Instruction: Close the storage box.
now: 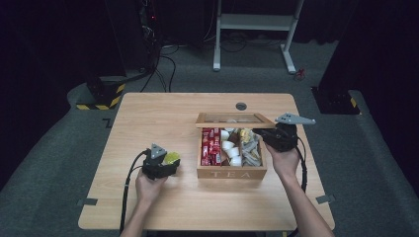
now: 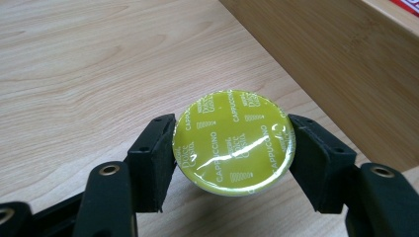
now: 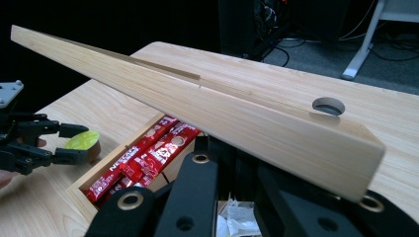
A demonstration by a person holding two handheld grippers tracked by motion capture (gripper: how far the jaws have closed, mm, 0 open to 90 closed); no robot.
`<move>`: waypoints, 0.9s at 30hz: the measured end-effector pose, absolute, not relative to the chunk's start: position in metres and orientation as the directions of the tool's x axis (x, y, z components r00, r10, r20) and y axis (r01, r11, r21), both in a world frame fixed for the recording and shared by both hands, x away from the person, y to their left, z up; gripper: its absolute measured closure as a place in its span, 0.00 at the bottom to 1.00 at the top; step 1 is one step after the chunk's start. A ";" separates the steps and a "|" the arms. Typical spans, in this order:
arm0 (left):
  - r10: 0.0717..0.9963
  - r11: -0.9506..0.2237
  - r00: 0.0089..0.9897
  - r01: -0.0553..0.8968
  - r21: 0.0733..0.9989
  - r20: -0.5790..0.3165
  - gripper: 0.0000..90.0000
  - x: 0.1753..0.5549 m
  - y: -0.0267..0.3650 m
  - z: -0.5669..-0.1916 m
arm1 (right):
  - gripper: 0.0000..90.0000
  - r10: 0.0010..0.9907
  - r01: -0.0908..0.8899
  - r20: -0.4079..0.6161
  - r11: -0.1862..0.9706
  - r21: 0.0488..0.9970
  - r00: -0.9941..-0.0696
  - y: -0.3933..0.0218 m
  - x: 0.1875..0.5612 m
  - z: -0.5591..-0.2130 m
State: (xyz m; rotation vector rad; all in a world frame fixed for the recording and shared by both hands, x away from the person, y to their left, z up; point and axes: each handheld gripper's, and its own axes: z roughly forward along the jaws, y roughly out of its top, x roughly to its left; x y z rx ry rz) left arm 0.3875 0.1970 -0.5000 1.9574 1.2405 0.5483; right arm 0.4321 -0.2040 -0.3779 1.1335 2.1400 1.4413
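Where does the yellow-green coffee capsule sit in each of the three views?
High view: capsule left of centre, at the left hand-held gripper.
Left gripper view: centre, clamped between the pads.
Right gripper view: far left.
Shared landmark: wooden tea box, beside it.

This looks like a lab or recording studio rather than a home. A single light wooden table [image 1: 163, 113] with a round cable hole [image 1: 241, 106] stands on grey carpet [image 1: 49, 163], and black curtains close off the upper left and right of the high view. At the top centre of the frame stands the white metal frame of a desk or stand [image 1: 254, 22], with dark equipment and loose cables [image 1: 165, 69] beside it. A yellow-and-black striped base [image 1: 101, 96] sits on the floor at left, and tape marks [image 1: 87, 201] lie on the carpet near the table's lower corners.
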 end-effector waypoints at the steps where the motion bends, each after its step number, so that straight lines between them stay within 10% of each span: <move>1: 0.898 -0.256 0.439 0.583 0.771 -0.034 0.43 0.388 0.196 -0.501 | 0.99 0.758 0.434 0.160 0.175 0.884 -0.633 -0.204 0.432 -0.378; 27: 0.894 -0.246 0.448 0.541 0.805 -0.028 0.32 0.378 0.199 -0.490 | 0.98 0.753 0.440 0.168 0.175 0.881 -0.636 -0.204 0.432 -0.378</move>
